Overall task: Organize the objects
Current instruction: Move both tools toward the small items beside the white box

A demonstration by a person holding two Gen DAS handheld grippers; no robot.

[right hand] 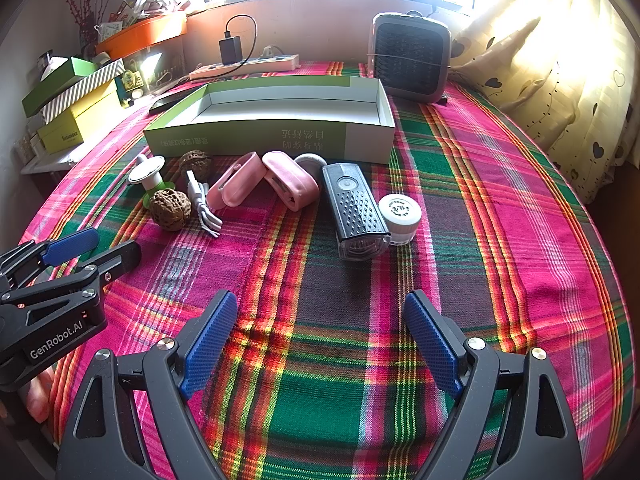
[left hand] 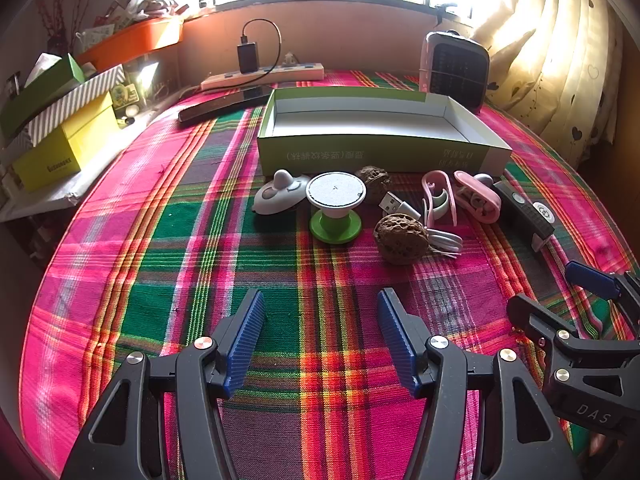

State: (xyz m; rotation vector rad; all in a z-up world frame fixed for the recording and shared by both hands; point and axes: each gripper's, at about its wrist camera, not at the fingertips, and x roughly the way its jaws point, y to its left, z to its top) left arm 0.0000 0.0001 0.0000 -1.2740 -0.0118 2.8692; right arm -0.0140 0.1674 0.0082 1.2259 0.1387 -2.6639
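Observation:
An open green-and-white box (left hand: 376,152) (right hand: 260,140) lies empty on the plaid cloth. Along its front wall sit a grey-white gadget (left hand: 276,196), a green-and-white spool (left hand: 336,208), two walnuts (left hand: 400,238) (left hand: 374,182), a white USB cable (left hand: 432,232), two pink clips (right hand: 240,184) (right hand: 294,184), a black lamp (right hand: 358,208) and a small white jar (right hand: 400,212). My left gripper (left hand: 320,304) (right hand: 112,246) hovers open over the cloth, short of the spool. My right gripper (right hand: 320,304) (left hand: 548,288) is open too, short of the lamp. Neither holds anything.
A power strip with a black charger (left hand: 260,72) and a small heater (right hand: 410,56) stand behind the box. Stacked green, striped and yellow boxes (left hand: 64,120) and an orange tray (left hand: 132,42) line the left edge. A curtain (right hand: 560,80) hangs at the right.

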